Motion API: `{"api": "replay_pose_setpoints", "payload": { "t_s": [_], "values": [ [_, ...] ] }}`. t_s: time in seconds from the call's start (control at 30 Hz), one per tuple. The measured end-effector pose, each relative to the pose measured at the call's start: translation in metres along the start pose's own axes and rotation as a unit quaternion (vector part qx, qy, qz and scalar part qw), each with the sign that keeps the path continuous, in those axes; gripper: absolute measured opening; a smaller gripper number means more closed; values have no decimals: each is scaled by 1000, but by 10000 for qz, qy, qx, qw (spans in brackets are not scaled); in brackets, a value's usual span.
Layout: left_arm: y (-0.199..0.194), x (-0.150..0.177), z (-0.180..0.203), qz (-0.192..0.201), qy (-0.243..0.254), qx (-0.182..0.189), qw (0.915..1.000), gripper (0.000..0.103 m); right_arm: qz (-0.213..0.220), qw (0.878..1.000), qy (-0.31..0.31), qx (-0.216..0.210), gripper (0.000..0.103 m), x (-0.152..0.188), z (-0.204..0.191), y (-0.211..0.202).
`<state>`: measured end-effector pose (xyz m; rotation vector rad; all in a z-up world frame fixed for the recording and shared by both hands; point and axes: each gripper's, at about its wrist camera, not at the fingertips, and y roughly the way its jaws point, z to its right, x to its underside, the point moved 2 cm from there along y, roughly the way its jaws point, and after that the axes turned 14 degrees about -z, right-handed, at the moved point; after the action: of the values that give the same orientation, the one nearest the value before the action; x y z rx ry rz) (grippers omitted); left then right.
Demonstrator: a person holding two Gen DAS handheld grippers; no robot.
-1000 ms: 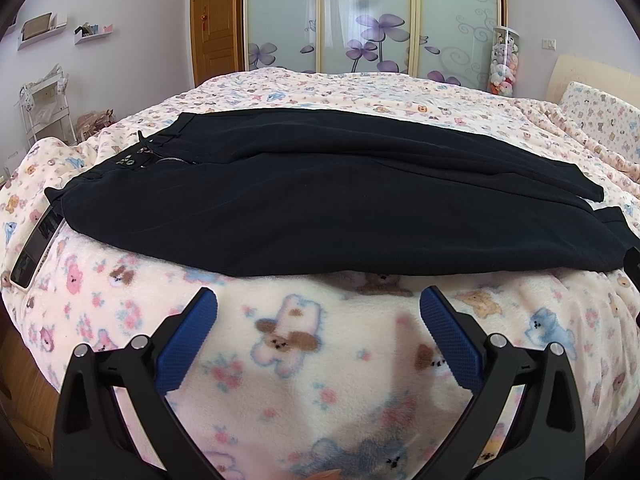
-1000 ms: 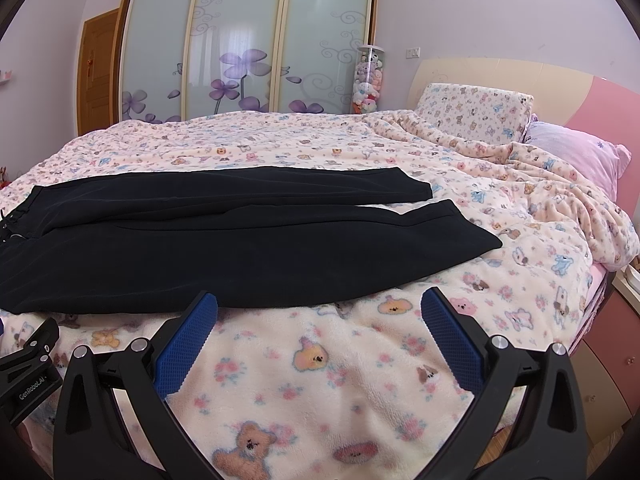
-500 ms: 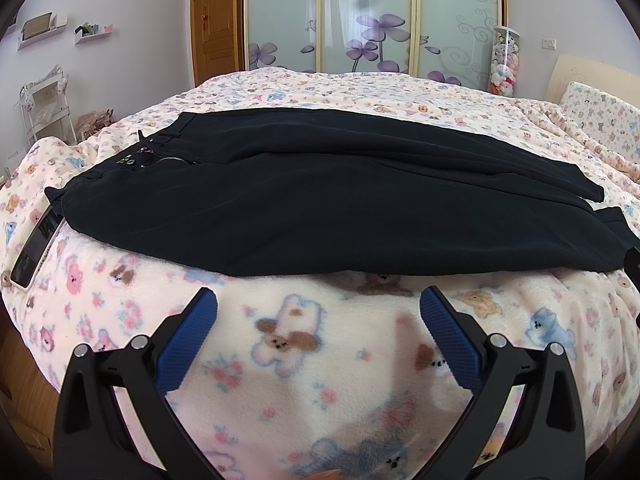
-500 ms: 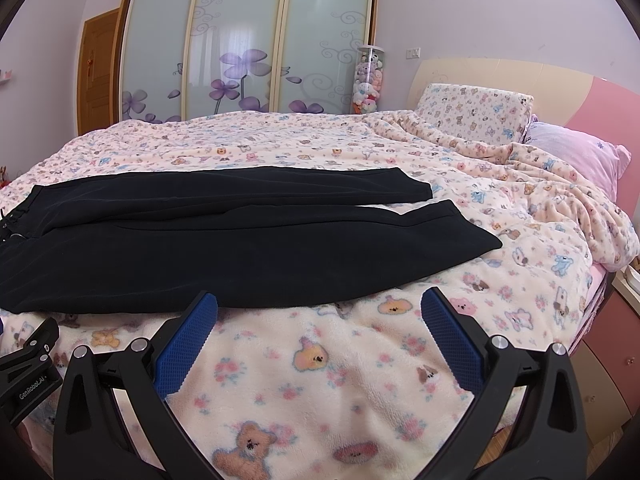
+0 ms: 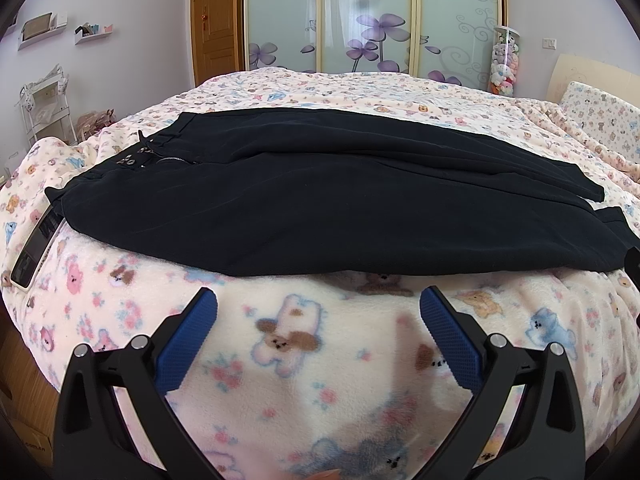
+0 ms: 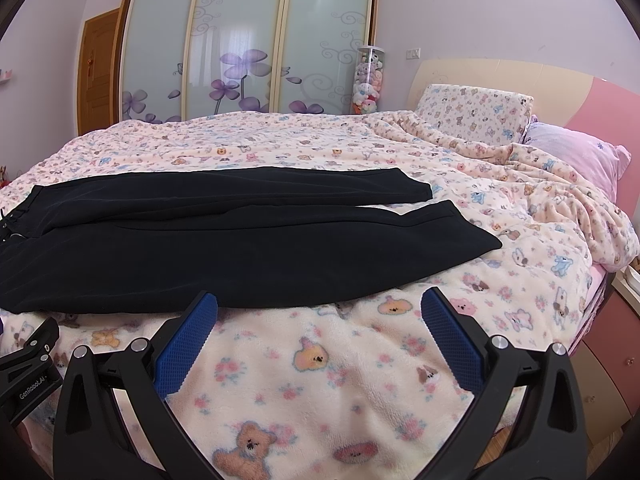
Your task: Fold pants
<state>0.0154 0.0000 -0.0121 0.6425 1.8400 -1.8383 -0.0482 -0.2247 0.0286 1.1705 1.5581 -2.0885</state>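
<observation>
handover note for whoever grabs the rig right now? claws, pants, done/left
Left claw: open, empty, above the blanket just short of the near edge of the pants.
Right claw: open, empty, also short of that edge, nearer the leg ends.
Pants: black, spread flat across the bed, waistband to the left, cuffs to the right toward the pillows. Legs lie side by side, far cuff a little apart from the near one.
Done: pants laid out only.
Left: every fold. Probably start by bringing one leg over the other.
</observation>
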Motion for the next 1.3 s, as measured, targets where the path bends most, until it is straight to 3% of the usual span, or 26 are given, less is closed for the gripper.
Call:
{"api": "replay_pose_setpoints", "payload": {
  "t_s": [0.5,0.6,0.73,0.77,0.87,0.93,1.03,1.17,1.3],
  "values": [
    [6,5,1,-21,-59,-3,10000,101,-15,10000,43,-71,102,0,3,1],
    [7,2,-9,-49,-143,42,9999,101,-101,9995,101,-296,102,0,9,7],
    [5,-2,-12,-52,-244,246,9994,101,-537,9876,244,-1454,102,-7,19,27],
    [2,-4,-12,-19,-299,359,9989,101,-567,9856,251,-1575,102,-10,20,30],
    [-4,-14,-7,118,-317,439,9985,101,-245,9844,46,-1742,102,-23,27,26],
    [-8,-22,0,240,-222,352,9988,101,231,9844,-174,-1738,102,-35,34,18],
    [-11,-36,14,461,-52,200,9987,101,614,9786,-320,-1937,102,-59,49,21],
    [-6,-53,31,577,-33,184,9982,101,550,9721,-356,-2254,102,-102,69,45],
    [6,-70,40,621,-55,183,9979,101,402,9727,-298,-2264,102,-152,86,81]
  ]
}}
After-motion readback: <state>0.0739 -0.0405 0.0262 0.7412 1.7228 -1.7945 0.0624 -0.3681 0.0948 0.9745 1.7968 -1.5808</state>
